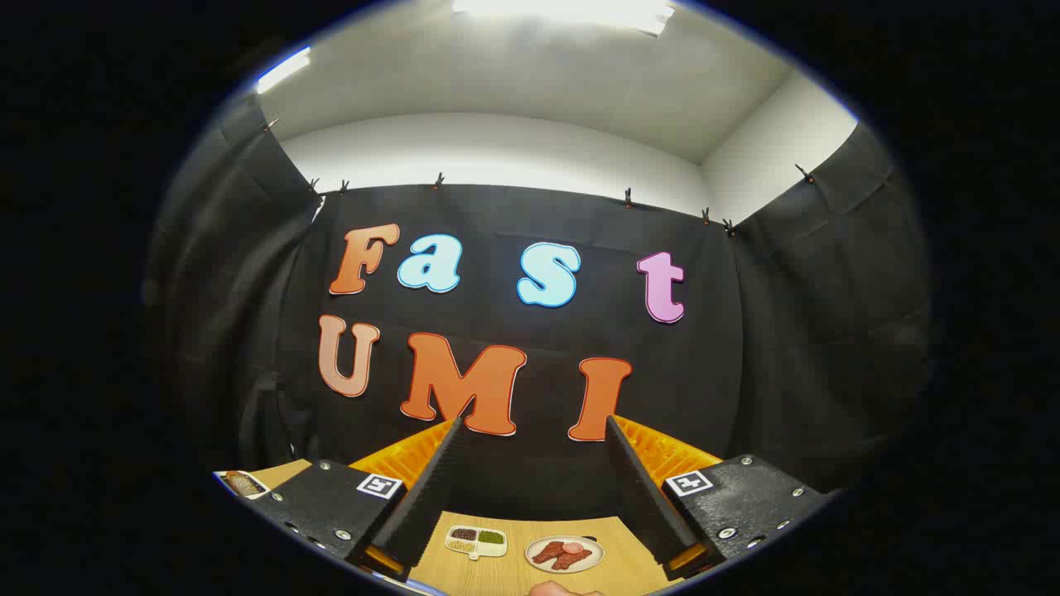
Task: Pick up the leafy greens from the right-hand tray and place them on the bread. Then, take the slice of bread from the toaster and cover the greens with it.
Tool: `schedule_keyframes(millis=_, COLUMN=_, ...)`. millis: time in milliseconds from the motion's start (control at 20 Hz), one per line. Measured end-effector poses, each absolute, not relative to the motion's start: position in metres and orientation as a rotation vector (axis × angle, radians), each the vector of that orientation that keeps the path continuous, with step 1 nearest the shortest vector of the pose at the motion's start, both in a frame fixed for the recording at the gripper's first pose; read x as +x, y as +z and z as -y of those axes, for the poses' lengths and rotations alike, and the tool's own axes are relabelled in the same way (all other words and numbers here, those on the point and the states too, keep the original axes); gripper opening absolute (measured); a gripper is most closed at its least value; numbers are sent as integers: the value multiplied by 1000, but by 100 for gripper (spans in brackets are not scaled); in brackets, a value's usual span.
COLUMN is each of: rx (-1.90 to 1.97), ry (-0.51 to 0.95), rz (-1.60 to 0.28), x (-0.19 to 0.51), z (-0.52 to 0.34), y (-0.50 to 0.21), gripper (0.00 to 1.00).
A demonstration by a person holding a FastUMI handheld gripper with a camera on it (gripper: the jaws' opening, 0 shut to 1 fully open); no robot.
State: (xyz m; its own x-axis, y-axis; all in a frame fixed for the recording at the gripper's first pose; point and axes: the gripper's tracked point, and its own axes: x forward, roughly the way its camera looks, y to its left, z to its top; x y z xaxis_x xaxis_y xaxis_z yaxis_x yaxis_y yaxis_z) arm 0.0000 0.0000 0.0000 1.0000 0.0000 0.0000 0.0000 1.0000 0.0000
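Tool [530, 430]: fingers spread wide, nothing between them; raised above the worktop, aimed at the black cloth wall
Worktop [613, 571]: light wooden surface, seen low between the fingers
Divided dish [476, 540]: small white compartment tray with dark and green fillings; near the far edge
Round plate [565, 554]: white, holding reddish-brown meat slices; just beside the divided dish
Bread [241, 483]: brown slice on a white plate, far left corner; leafy greens cannot be made out

No readable text or labels.
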Motion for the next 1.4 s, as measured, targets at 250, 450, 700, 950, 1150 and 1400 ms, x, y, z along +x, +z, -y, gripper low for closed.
schedule_keyframes(millis=250, rx=-1, ry=-9, rz=20, x=3, z=2, y=11, gripper=99)
schedule_keyframes(millis=450, rx=5, ry=-3, rz=35, x=3, z=-1, y=17, gripper=99)
schedule_keyframes(millis=700, rx=21, ry=10, rz=46, x=7, z=-3, y=21, gripper=99)
schedule_keyframes(millis=950, rx=25, ry=8, rz=60, x=10, z=0, y=26, gripper=99)
schedule_keyframes(millis=1150, rx=33, ry=50, rz=38, x=10, z=-9, y=16, gripper=99)
schedule_keyframes(millis=1400, rx=21, ry=44, rz=14, x=12, z=-2, y=2, gripper=99)
